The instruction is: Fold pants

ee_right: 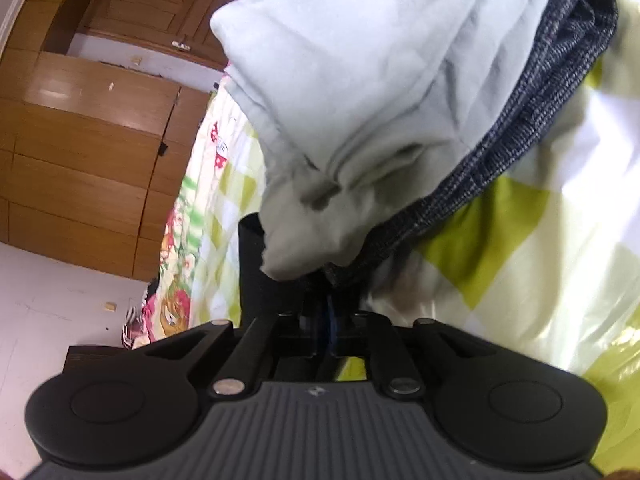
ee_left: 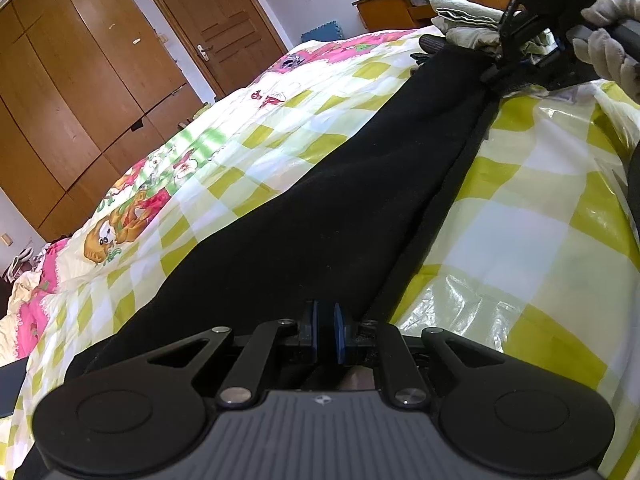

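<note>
Left gripper [ee_left: 325, 322] – clamped on black pants [ee_left: 320, 200] | right gripper [ee_left: 494, 74] – pinching far end | quilt [ee_left: 520, 220]

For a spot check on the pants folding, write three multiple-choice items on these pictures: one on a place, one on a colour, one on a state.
1. Where do the pants lie?
A. on the checked bed cover
B. on the floor
C. on a wooden desk

2. What colour are the pants?
A. white
B. black
C. pink

3. How do the jaws of the left gripper stand?
A. spread wide over the cover
B. shut on the near end of the pants
C. shut on a pale garment

Key:
1 A, the dark cloth stretches across the green and white checks.
2 B, the long cloth between the left gripper and the right gripper is black throughout.
3 B, the blue pads sit close together right at the edge of the black cloth, with only a slim gap showing.
</note>
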### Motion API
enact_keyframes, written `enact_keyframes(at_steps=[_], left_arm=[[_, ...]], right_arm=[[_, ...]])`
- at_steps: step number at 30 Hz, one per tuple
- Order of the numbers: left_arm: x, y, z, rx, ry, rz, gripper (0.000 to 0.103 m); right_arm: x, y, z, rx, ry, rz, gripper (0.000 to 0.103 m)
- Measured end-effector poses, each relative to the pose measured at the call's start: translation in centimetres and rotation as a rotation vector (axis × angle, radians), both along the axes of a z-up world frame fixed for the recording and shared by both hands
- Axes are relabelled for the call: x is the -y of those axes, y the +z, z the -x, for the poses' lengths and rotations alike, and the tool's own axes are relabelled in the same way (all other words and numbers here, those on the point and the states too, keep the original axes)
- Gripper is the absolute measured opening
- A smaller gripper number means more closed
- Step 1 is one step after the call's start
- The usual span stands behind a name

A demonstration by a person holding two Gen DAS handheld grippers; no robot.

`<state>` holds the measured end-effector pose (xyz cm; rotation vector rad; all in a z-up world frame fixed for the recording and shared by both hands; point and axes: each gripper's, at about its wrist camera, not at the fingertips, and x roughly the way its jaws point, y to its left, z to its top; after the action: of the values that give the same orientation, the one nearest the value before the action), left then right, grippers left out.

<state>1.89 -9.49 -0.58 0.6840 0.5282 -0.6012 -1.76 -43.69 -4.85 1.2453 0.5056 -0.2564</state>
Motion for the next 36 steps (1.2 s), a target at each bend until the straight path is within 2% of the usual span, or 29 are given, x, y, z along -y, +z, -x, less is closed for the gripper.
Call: enact_keyframes(at_steps=[2, 4, 5, 6, 7, 8, 13, 15, 17, 20, 22, 25, 26, 28, 32, 34, 36], left_arm=[[0.1, 0.0, -0.1, 0.002, -0.001, -0.004, 0.027], [0.1, 0.0, -0.2, 0.000, 0.003, 0.001, 0.027], [0.1, 0.1, -0.2, 0.000, 0.006, 0.003, 0.027], [0.0, 0.1, -0.2, 0.000, 0.007, 0.004, 0.027], [0.0, 0.1, -0.2, -0.001, 0.008, 0.008, 0.027], [-0.1, 0.1, -0.2, -0.004, 0.007, 0.012, 0.027], [-0.4, 0.1, -0.2, -0.004, 0.005, 0.011, 0.027], [-0.5, 0.2, -0.2, -0.007, 0.011, 0.016, 0.027], [-0.5, 0.0, -0.1, -0.008, 0.013, 0.011, 0.027], [-0.5, -0.3, 0.0, -0.007, 0.012, -0.004, 0.027], [-0.7, -0.2, 0.0, -0.011, 0.013, 0.001, 0.027], [-0.7, -0.2, 0.0, -0.010, 0.012, 0.001, 0.027], [-0.6, -0.2, 0.0, -0.008, 0.011, 0.000, 0.027], [-0.5, -0.2, 0.0, -0.005, 0.009, -0.001, 0.027], [-0.4, -0.2, 0.1, -0.004, 0.008, -0.003, 0.027], [-0.4, -0.2, 0.1, -0.004, 0.008, -0.007, 0.027], [-0.4, -0.2, 0.0, -0.007, 0.009, -0.004, 0.027]], right_arm=[[0.2, -0.1, -0.9, -0.009, -0.008, 0.003, 0.024], [0.2, -0.3, -1.8, -0.018, 0.000, 0.004, 0.025], [0.1, -0.3, -1.9, -0.020, -0.004, 0.003, 0.025], [-0.1, 0.0, -2.0, -0.016, 0.001, 0.012, 0.020], [-0.4, 0.6, -1.8, -0.004, 0.013, 0.033, 0.009], [-0.5, 1.1, -1.5, 0.006, 0.025, 0.046, 0.006], [-0.7, 2.8, -0.3, 0.069, 0.037, 0.037, 0.005], [-0.6, 2.2, -0.2, 0.046, 0.035, 0.042, 0.005], [-0.3, 0.7, -0.5, -0.020, 0.016, 0.038, 0.006], [0.2, -0.5, -0.6, -0.056, 0.016, -0.016, 0.010], [0.2, 0.1, -0.2, -0.056, 0.012, -0.001, 0.014], [0.4, 0.8, 0.5, -0.075, 0.001, 0.058, 0.032], [0.5, 0.6, 0.5, -0.071, 0.000, 0.056, 0.035], [0.5, -0.1, -0.2, -0.060, 0.005, 0.022, 0.038], [0.0, -0.8, -2.1, -0.042, 0.020, 0.020, 0.042], [-0.1, -0.8, -2.5, -0.037, 0.035, 0.021, 0.042], [-0.2, -1.0, -2.7, -0.039, 0.041, 0.037, 0.035]])
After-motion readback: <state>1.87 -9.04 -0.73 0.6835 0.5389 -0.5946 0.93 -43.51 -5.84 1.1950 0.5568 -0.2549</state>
